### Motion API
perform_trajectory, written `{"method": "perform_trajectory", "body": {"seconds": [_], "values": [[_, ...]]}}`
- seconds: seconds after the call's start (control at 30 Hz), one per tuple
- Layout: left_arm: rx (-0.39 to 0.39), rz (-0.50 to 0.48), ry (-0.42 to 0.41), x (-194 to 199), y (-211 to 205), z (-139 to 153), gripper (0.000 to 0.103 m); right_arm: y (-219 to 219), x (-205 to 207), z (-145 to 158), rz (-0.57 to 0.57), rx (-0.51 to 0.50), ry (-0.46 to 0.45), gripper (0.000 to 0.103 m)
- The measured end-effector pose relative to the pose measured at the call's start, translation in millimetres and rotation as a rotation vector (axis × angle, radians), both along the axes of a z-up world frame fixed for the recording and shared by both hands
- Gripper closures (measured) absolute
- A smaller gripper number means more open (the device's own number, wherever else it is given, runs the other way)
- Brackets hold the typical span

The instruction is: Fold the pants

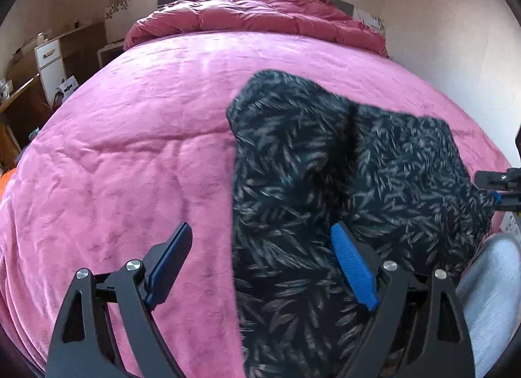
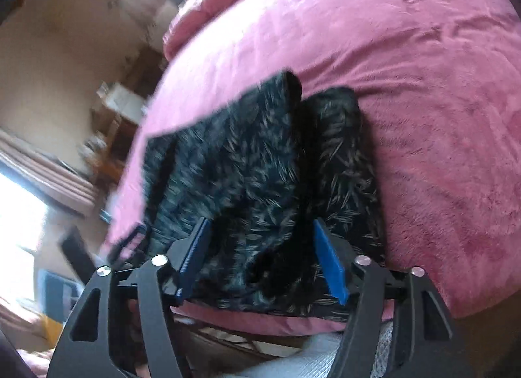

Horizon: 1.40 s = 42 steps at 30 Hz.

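My left gripper (image 1: 262, 259) gapes wide, the pants (image 1: 329, 182) edge between its jaws; my right gripper (image 2: 260, 257) gapes wide over the pants, blanket (image 2: 423, 84) beyond.

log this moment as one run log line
task: fold pants | pants: dark leaf print, spread on pink blanket | left gripper: open, empty | right gripper: open, over pants
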<state>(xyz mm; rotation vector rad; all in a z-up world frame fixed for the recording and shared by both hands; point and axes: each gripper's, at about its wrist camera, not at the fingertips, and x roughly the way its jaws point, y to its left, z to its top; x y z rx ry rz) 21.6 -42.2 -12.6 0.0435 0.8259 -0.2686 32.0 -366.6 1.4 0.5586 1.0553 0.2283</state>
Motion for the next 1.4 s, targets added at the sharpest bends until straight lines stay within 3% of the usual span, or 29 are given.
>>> {"method": "perform_trajectory", "body": {"seconds": [0.1,0.2,0.3,0.43,0.5,0.63,0.73,0.83,0.97,1.1,1.23,1.3,1.4], "values": [[0.038,-0.009,-0.001,0.4,-6.2,-2.3,0.015,13.8,2.6,0.4,0.015,-0.084,-0.005,0.085],[0.025,-0.019,-0.007,-1.4,-9.1,7.4,0.012,14.3,-6.8,30.1,0.003,-0.153,-0.095,0.098],[0.039,-0.058,-0.026,-5.9,-22.4,12.4,0.011,6.4,-10.3,45.0,-0.021,-0.186,-0.113,0.099],[0.121,-0.058,-0.028,-9.2,-39.8,2.2,0.01,1.5,-4.7,21.6,-0.039,-0.191,-0.025,0.099],[0.103,-0.059,-0.024,-9.9,-38.0,-2.1,0.01,4.5,-2.3,4.8,-0.042,-0.222,0.016,0.098],[0.033,-0.072,0.028,-8.0,-25.6,3.5,0.01,9.5,-9.0,6.7,-0.052,-0.222,0.034,0.095],[-0.001,-0.057,0.002,-4.8,-14.2,22.1,0.01,14.4,-14.0,30.7,-0.046,-0.271,-0.032,0.092],[-0.044,-0.047,-0.046,2.1,-13.0,47.5,0.011,27.0,-13.9,63.3,-0.034,-0.323,-0.165,0.091],[0.008,-0.094,-0.055,26.8,-42.8,66.0,0.017,56.6,16.7,71.3,0.036,-0.342,-0.201,0.092],[0.09,-0.136,-0.026,53.2,-75.4,55.4,0.022,74.9,50.5,50.0,0.092,-0.416,-0.173,0.092],[0.168,-0.113,0.011,82.4,-91.1,29.2,0.024,73.0,66.9,27.3,0.082,-0.508,-0.115,0.092],[0.188,-0.093,0.051,94.9,-93.3,13.3,0.023,56.7,70.0,15.3,0.026,-0.454,-0.097,0.096],[0.157,-0.076,0.062,105.6,-91.0,-0.3,0.019,45.3,72.7,2.1,-0.013,-0.409,-0.109,0.103]]}}
